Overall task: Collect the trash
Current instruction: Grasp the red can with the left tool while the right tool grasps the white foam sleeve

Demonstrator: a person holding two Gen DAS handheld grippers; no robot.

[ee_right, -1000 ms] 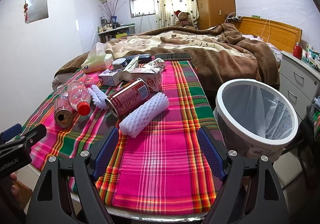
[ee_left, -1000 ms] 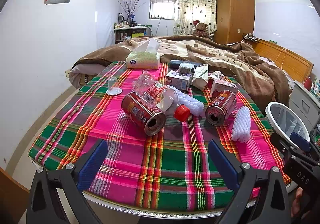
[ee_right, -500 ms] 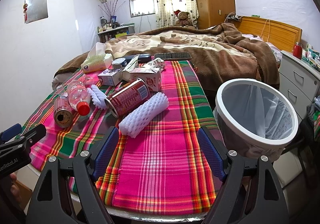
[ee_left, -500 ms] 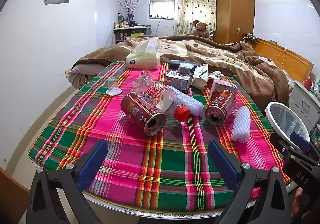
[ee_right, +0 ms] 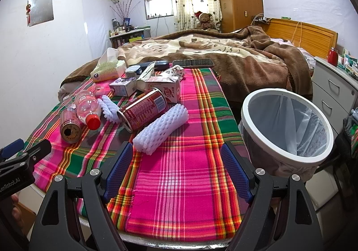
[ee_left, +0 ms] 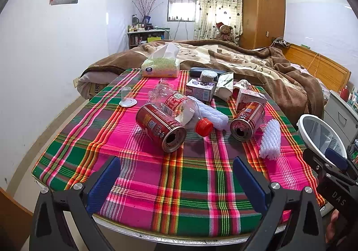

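Trash lies on a plaid-covered table (ee_left: 192, 183): a red can (ee_left: 160, 126) on its side, a clear bottle with a red cap (ee_left: 182, 111), a second red can (ee_left: 247, 120) (ee_right: 143, 111), white foam netting (ee_left: 270, 139) (ee_right: 162, 130), and small cartons (ee_left: 249, 97). A white-rimmed bin with a clear liner (ee_right: 286, 132) (ee_left: 318, 134) stands off the table's right edge. My left gripper (ee_left: 176, 174) hangs open over the near edge, empty. My right gripper (ee_right: 176, 163) is open too, just short of the foam netting.
A tissue pack (ee_left: 161, 65), a small clear cup (ee_left: 127, 96) and a phone (ee_right: 193, 63) sit toward the table's far side. A bed with a brown blanket (ee_right: 223, 54) lies behind, and a drawer cabinet (ee_right: 333, 87) stands right of the bin.
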